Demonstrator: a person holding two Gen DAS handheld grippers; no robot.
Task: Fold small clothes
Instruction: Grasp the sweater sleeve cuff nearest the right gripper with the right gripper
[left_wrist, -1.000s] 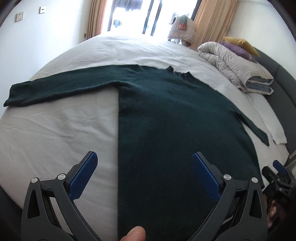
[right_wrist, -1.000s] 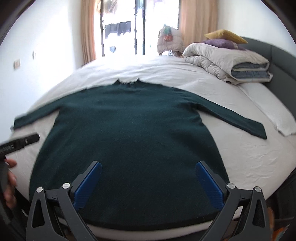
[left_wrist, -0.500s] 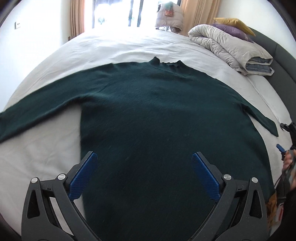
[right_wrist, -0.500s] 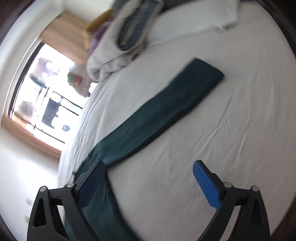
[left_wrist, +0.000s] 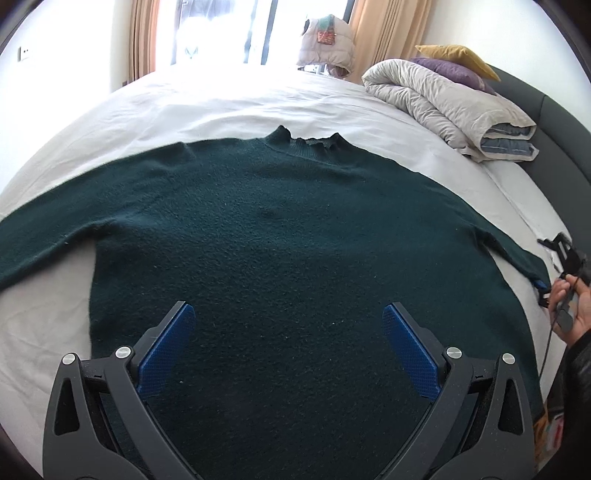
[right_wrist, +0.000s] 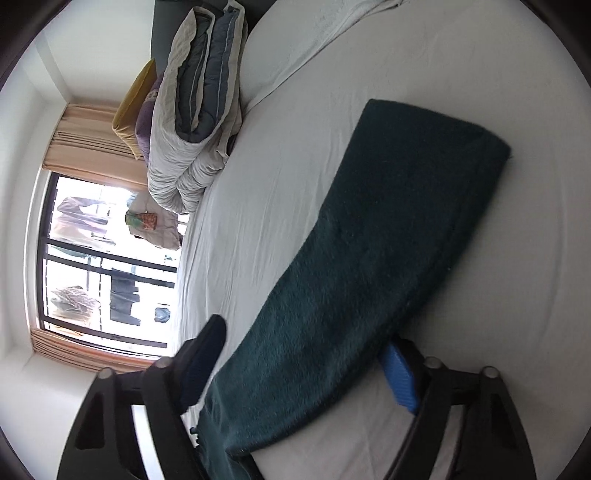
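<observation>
The left tongs (left_wrist: 288, 347) hang apart over the hem of the sweater (left_wrist: 280, 236), which lies flat on the bed (left_wrist: 229, 107). The right tongs (right_wrist: 306, 365) straddle its right sleeve (right_wrist: 373, 273) near the bed's edge, jaws apart. A folded duvet (left_wrist: 450, 110) sits at the headboard end.

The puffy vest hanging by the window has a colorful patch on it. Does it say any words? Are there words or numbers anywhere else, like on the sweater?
No text can be read anywhere.
Vest: the red and green patch is too blurred and small to read.
Sweater: plain dark green, no label or print showing.
Wall outlet: no marking to make out.
Folded quilt and pillows: no writing visible.
</observation>
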